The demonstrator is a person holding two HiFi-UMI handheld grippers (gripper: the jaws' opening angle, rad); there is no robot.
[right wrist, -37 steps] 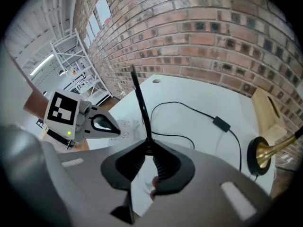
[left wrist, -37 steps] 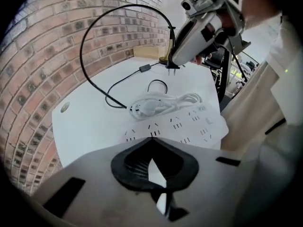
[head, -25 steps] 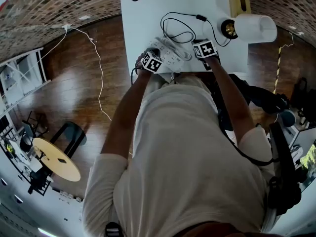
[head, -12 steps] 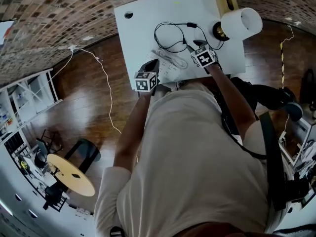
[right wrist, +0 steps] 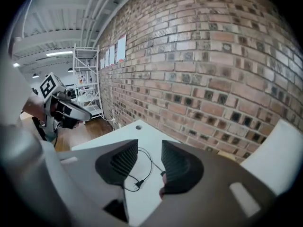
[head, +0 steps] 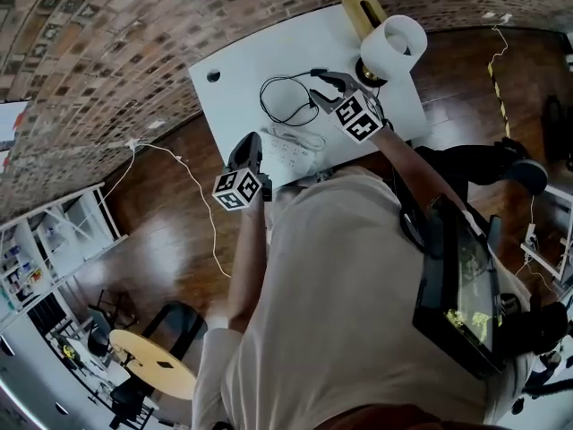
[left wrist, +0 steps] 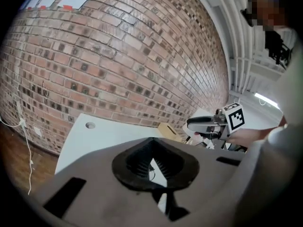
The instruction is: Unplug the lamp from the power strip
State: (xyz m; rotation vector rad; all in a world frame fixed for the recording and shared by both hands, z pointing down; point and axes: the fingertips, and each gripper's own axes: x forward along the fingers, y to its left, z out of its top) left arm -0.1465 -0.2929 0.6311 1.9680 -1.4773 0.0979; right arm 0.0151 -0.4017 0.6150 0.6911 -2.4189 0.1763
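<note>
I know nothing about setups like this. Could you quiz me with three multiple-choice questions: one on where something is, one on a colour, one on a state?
1. Where does the lamp stand?
A) the table's far right corner
B) on the floor
C) the table's middle

2. What colour is its shade?
A) black
B) white
C) red

3. The cord's plug is:
A) in the power strip
B) hanging off the table
C) lying loose on the table

Answers: 1 A, it stands beside the brick wall; 2 B, the shade shows plain white; 3 C, the right gripper view shows it bare on the tabletop.
</note>
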